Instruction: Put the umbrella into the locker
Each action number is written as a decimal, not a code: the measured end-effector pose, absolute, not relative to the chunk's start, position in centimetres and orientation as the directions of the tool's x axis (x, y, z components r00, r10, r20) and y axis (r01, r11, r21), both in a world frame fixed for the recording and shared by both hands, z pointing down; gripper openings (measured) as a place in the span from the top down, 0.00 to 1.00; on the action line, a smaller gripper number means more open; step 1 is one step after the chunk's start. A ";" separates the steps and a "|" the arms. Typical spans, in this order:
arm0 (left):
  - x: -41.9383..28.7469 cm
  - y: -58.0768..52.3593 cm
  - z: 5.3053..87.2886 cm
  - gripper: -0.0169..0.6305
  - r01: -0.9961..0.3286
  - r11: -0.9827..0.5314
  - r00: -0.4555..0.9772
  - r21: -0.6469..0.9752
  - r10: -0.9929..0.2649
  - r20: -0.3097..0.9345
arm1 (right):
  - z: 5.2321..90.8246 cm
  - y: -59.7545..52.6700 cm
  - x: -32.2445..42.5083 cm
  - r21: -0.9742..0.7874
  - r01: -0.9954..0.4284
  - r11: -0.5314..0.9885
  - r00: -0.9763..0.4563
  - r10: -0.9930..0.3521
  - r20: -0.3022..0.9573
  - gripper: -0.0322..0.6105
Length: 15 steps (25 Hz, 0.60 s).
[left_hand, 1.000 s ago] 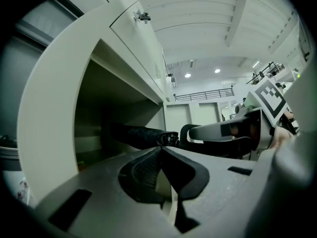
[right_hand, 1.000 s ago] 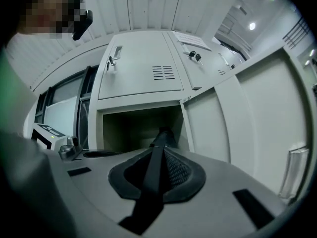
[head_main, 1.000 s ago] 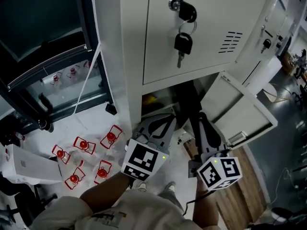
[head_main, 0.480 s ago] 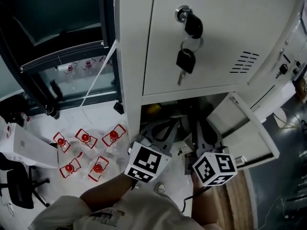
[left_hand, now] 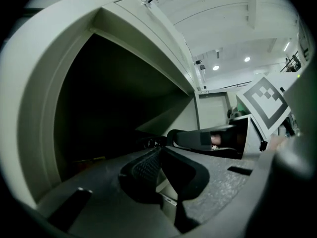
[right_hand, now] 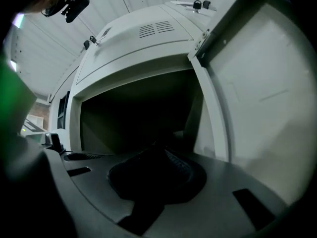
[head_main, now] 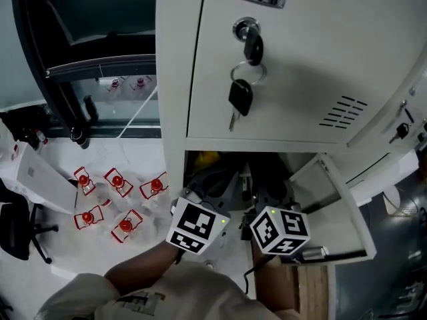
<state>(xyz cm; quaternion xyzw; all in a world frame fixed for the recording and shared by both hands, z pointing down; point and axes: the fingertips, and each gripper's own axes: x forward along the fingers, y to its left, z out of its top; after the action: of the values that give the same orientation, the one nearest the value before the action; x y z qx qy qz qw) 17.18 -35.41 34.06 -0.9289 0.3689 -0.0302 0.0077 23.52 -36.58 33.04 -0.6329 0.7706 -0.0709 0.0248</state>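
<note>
The white locker's lower compartment (head_main: 200,172) stands open, its door (head_main: 337,212) swung out to the right. Both grippers point level into that dark opening. My right gripper (head_main: 270,193) is shut on a black folded mass, the umbrella (right_hand: 148,175), which fills the space between its fingers; its far end is lost in the dark. Close on its left, my left gripper (head_main: 215,182) has its fingertips (left_hand: 148,165) meeting, with nothing between them. From the left gripper view the compartment (left_hand: 114,108) looks dark, and the right gripper's finger (left_hand: 203,138) reaches in beside it.
The upper locker door (head_main: 300,65) is closed, with keys (head_main: 240,95) hanging from its lock. A yellow thing (head_main: 207,157) lies at the compartment's left. Several red-capped bottles (head_main: 117,182) and a white box (head_main: 33,175) are on the floor to the left.
Both grippers have moved forward to the mouth of the lower compartment, and the right one has come closer to the left one. The jaws look unchanged.
</note>
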 end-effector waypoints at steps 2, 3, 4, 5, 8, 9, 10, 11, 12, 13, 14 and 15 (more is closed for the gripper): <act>17.0 -35.8 34.2 0.96 -0.706 -0.707 0.706 -0.030 -0.707 0.049 | 33.3 -37.4 23.4 -0.139 -0.968 0.209 -0.219 -0.974 0.061 0.88; 16.9 -36.0 34.2 0.96 -0.716 -0.698 0.697 -0.025 -0.716 0.048 | 33.4 -37.7 23.3 -0.136 -0.967 0.216 -0.227 -0.971 0.069 0.88; 16.8 -36.1 34.3 0.96 -0.724 -0.689 0.688 -0.022 -0.724 0.046 | 33.6 -38.1 23.2 -0.132 -0.966 0.222 -0.234 -0.969 0.076 0.88; 16.8 -36.3 34.3 0.96 -0.733 -0.680 0.679 -0.020 -0.733 0.044 | 33.8 -38.5 23.1 -0.130 -0.965 0.227 -0.239 -0.968 0.082 0.88; 16.4 -36.7 34.1 0.96 -0.753 -0.658 0.657 -0.020 -0.753 0.039 | 34.2 -39.6 22.7 -0.129 -0.963 0.237 -0.250 -0.963 0.098 0.87; 16.2 -36.8 34.1 0.96 -0.760 -0.650 0.649 -0.015 -0.759 0.039 | 34.4 -39.9 22.5 -0.127 -0.962 0.241 -0.254 -0.961 0.105 0.87; 16.0 -36.8 34.2 0.96 -0.766 -0.643 0.642 -0.009 -0.766 0.038 | 34.6 -40.1 22.2 -0.123 -0.962 0.244 -0.258 -0.960 0.113 0.87; 15.8 -36.8 34.2 0.96 -0.772 -0.636 0.635 -0.003 -0.771 0.036 | 34.7 -40.3 22.1 -0.117 -0.962 0.247 -0.260 -0.958 0.118 0.87; 15.8 -37.0 34.2 0.96 -0.776 -0.631 0.631 0.000 -0.775 0.033 | 34.7 -40.6 22.0 -0.109 -0.962 0.249 -0.261 -0.958 0.118 0.87; 15.8 -37.2 34.2 0.96 -0.778 -0.628 0.628 0.001 -0.778 0.030 | 34.6 -40.8 21.9 -0.102 -0.963 0.250 -0.262 -0.958 0.116 0.87; 15.8 -37.4 34.3 0.96 -0.780 -0.626 0.626 0.001 -0.779 0.029 | 34.6 -41.1 21.9 -0.099 -0.963 0.252 -0.263 -0.958 0.113 0.87; 15.8 -37.5 34.4 0.96 -0.780 -0.626 0.625 0.002 -0.780 0.030 | 34.6 -41.4 21.9 -0.099 -0.962 0.255 -0.265 -0.958 0.112 0.87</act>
<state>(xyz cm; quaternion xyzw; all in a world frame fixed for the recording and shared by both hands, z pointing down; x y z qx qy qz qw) 15.84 -37.50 34.36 -0.9015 0.4326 -0.0130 -0.0074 21.87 -41.43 34.61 -0.6060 0.7919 -0.0736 -0.0141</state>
